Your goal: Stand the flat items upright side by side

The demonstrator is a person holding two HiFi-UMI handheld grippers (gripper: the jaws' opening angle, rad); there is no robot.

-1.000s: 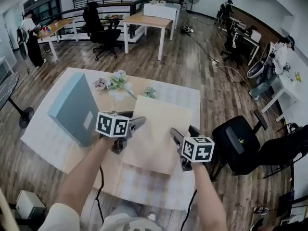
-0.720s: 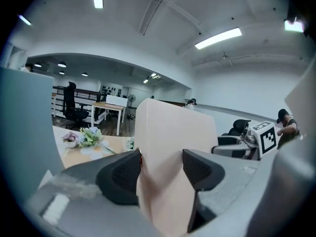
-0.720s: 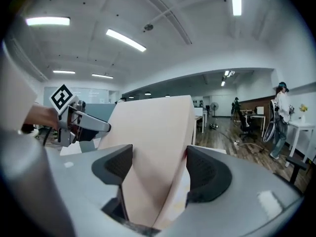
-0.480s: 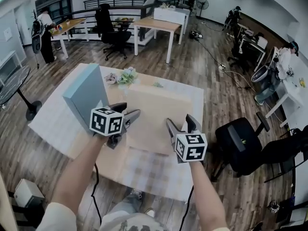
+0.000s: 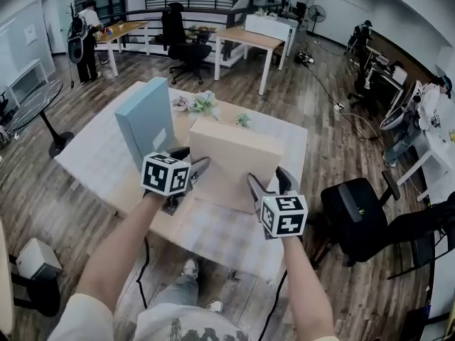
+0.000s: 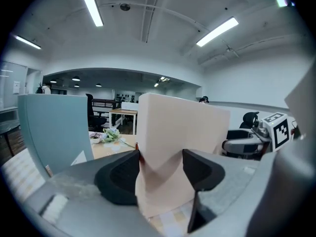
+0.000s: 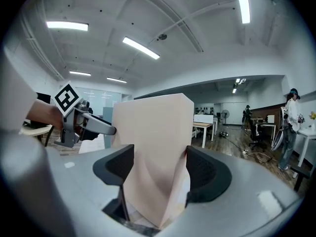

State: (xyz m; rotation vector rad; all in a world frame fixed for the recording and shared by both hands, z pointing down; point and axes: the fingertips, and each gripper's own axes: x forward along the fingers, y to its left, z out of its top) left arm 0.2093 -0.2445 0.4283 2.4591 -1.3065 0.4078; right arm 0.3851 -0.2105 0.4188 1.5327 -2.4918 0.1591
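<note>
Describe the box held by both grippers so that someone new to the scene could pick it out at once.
Find the cloth-covered table in the middle of the office floor. Of the two flat boxes on it, take the beige box on the right, clamped by the left gripper and the right gripper. Its neighbour, the blue box, stands upright with no gripper on it.

Nothing here reads as a word, number or brand. The blue box (image 5: 146, 123) has a pale label (image 5: 161, 139) on its face, but it is too small to make out. The beige box (image 5: 234, 155) shows plain faces in every view. The cubes on the left gripper (image 5: 193, 159) and the right gripper (image 5: 269, 176) carry only black-and-white square marker patterns, with no letters or digits. Anything on the far walls and desks is too blurred to read.
</note>
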